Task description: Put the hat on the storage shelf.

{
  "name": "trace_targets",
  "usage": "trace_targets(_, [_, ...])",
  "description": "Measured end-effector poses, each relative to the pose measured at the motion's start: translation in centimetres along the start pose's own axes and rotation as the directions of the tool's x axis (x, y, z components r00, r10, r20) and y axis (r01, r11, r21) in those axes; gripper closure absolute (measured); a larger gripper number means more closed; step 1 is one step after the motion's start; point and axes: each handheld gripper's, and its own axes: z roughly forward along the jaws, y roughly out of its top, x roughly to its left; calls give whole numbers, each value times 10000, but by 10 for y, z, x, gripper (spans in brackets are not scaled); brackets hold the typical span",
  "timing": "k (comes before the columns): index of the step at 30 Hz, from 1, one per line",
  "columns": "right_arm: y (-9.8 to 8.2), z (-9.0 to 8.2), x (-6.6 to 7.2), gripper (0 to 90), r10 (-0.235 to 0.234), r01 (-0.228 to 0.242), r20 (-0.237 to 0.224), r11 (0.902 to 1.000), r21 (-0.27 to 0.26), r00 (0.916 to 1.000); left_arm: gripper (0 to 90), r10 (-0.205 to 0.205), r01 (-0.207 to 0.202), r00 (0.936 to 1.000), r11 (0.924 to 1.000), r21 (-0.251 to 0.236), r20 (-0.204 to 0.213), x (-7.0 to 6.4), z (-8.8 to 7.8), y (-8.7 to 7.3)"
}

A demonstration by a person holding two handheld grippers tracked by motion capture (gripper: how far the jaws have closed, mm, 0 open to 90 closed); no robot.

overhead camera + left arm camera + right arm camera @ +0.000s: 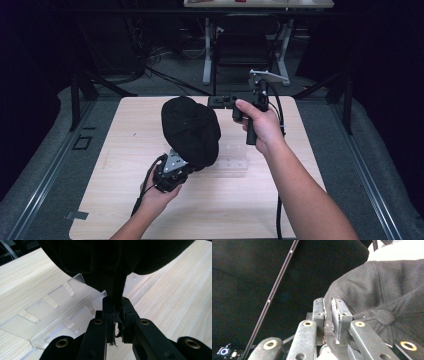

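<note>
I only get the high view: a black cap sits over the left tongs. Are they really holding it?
Observer: Yes. The left gripper view shows the left tongs shut on a fold of the cap.
Operator: What's the pale patch under the cap?
Observer: A clear rack with slots cut in it, lying on the table.
Operator: And do the right tongs hold anything?
Observer: No. In the right gripper view the right tongs stand a slit apart with nothing between them, and the cap's button shows just beside them.
</note>
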Motion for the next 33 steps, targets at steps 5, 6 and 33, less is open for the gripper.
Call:
trace_targets(5, [-1, -5, 0, 817, -84, 84, 110, 10000, -8, 9999, 847, -216, 216, 9998, 9998, -33, 33, 2, 2, -6])
trace_targets(6, [-1, -6, 0, 816, -87, 87, 117, 10000, -22, 9999, 847, -247, 248, 9997, 9997, -48, 51, 2, 2, -7])
trace_targets(33, [-4, -18, -3, 793, -256, 261, 622, 9996, -72, 9977, 600, -1355, 1356, 9908, 9903, -308, 41, 16, -8, -42])
